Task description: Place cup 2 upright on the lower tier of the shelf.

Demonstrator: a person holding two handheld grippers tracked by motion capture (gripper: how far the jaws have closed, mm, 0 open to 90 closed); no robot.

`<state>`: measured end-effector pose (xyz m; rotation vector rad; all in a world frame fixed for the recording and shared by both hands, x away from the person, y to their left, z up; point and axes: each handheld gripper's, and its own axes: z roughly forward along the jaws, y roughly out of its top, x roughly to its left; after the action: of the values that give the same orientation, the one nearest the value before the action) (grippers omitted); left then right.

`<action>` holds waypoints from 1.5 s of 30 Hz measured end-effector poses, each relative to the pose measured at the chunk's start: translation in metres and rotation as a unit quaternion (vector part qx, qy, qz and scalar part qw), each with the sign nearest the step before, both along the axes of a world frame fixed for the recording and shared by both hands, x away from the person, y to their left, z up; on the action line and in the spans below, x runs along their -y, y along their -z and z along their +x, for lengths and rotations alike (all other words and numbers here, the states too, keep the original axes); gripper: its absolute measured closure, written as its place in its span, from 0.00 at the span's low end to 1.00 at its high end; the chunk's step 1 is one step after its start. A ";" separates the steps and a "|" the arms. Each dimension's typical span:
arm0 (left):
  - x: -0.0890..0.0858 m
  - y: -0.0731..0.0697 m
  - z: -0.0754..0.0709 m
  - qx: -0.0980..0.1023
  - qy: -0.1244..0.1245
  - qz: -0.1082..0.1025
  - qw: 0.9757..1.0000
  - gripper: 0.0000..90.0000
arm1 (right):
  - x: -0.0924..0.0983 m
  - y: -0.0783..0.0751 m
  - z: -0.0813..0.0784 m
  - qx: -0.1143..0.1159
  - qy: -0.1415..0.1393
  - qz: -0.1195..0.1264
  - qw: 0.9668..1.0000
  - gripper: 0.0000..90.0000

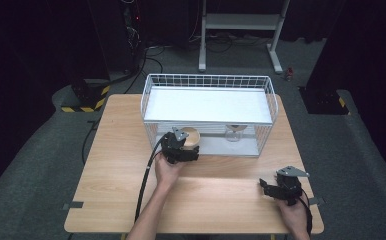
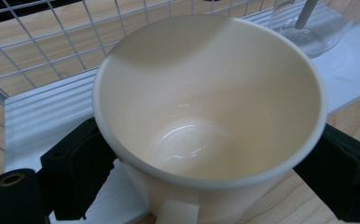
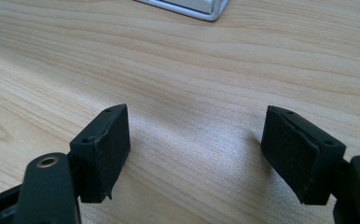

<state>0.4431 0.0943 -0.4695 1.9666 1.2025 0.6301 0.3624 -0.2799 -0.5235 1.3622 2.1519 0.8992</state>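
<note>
A cream-coloured cup (image 2: 206, 107) — glossy, round, tapering to a narrower base, empty inside — sits gripped between the black jaws of the left gripper (image 1: 181, 146), which press on its opposite sides. The cup is at the open front of a white wire basket (image 1: 208, 82), over the edge of the lower white shelf (image 1: 221, 146). Further right on that shelf stands a clear glass (image 1: 234, 133), well apart from the cup. A ribbed white panel (image 1: 206, 105) tops the basket. The right gripper (image 1: 280, 190) rests near the front right corner of the pale wood-grain tabletop (image 1: 121, 165) — its padded jaws parted, with bare wood between them.
</note>
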 end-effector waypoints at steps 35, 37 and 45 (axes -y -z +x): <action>-0.003 0.013 0.015 0.019 -0.001 -0.036 0.999 0.11 | 0.000 0.000 0.000 0.000 0.000 0.000 1.000 0.26; -0.004 0.013 0.015 0.019 -0.002 -0.039 0.999 0.11 | 0.000 0.000 0.000 0.000 0.000 0.000 1.000 0.26; -0.007 0.010 0.015 0.015 -0.007 -0.058 0.998 0.03 | 0.000 0.000 0.000 0.000 0.000 0.000 1.000 0.26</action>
<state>0.4579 0.1018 -0.4793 1.8478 1.2078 0.5818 0.3624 -0.2799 -0.5235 1.3618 2.1517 0.8986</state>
